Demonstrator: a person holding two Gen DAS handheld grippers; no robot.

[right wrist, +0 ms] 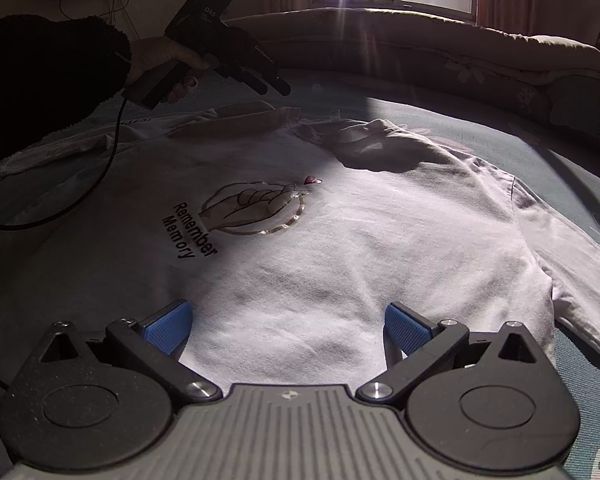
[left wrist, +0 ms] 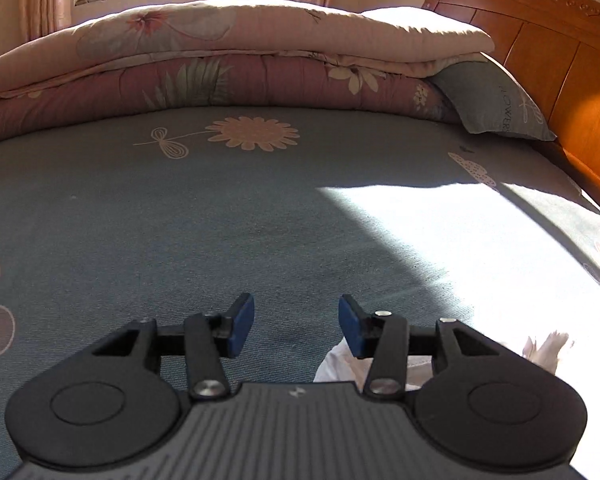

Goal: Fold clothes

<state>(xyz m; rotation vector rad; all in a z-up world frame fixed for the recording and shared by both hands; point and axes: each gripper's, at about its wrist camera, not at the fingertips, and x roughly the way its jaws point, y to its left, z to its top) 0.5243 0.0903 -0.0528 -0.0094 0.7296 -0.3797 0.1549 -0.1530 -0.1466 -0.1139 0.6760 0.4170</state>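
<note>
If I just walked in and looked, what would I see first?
Probably the big pale shirt spread flat on the bed, with a drawing of a hand and the words "Remember Memory" in its middle. Next, the bright patch of sunlight on the blue-green flowered sheet, and the folded floral quilts piled under the window. The left gripper hangs open above the shirt's far edge, holding nothing.

I'm over the bed (left wrist: 180,220), its teal sheet printed with pale flowers. A white sweatshirt (right wrist: 340,260) lies spread flat on it, print side up. Along the far edge sit folded floral quilts (left wrist: 220,60), and a teal pillow (left wrist: 492,100) leans by the wooden headboard (left wrist: 560,60).
</note>
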